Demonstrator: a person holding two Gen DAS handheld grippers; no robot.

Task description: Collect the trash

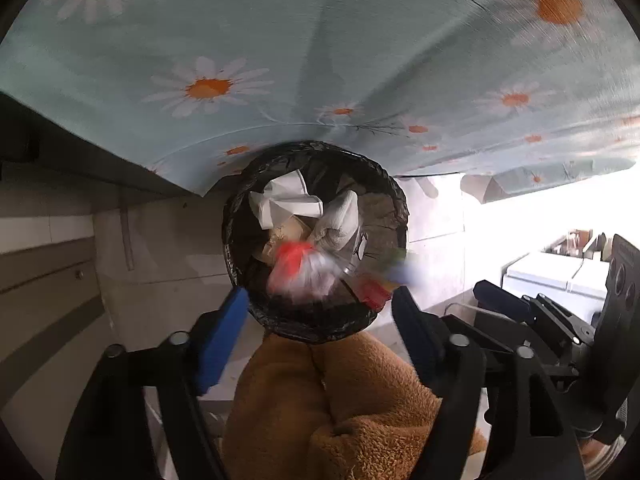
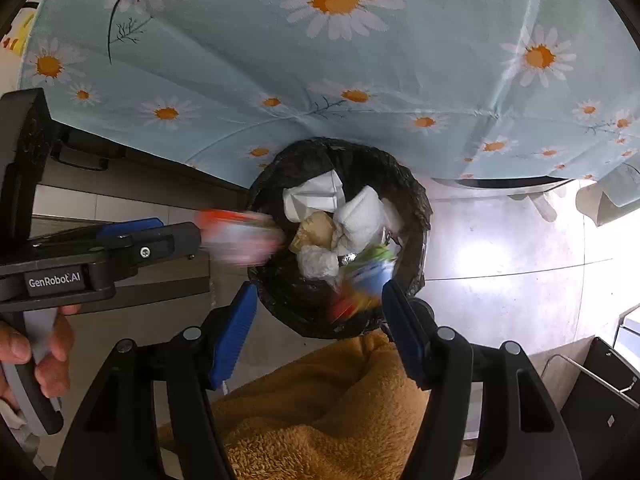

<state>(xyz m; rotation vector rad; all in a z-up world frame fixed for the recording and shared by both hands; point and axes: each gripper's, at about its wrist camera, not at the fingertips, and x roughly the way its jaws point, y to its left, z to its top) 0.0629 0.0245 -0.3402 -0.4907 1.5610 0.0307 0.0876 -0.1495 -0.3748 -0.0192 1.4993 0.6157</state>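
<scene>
Two pairs of tongs are held open above a lined trash bin, with blurred wrappers between and below their tips.

The left tongs (image 1: 318, 300) are spread wide, nothing pressed by the blue pads; a blurred red-and-white wrapper (image 1: 304, 272) is seen over the bin's mouth. The right tongs (image 2: 316, 300) are likewise parted, and a blurred green, blue and red packet (image 2: 362, 280) is seen just inside the bin's near rim, free of the pads. The trash bin (image 2: 416, 196), lined with a black bag, stands on the floor beside a desk draped in a daisy-print cloth (image 2: 240, 60). White crumpled paper (image 2: 316, 196) lies inside it. A brown fleece (image 2: 320, 412) is seen below the tongs.
</scene>
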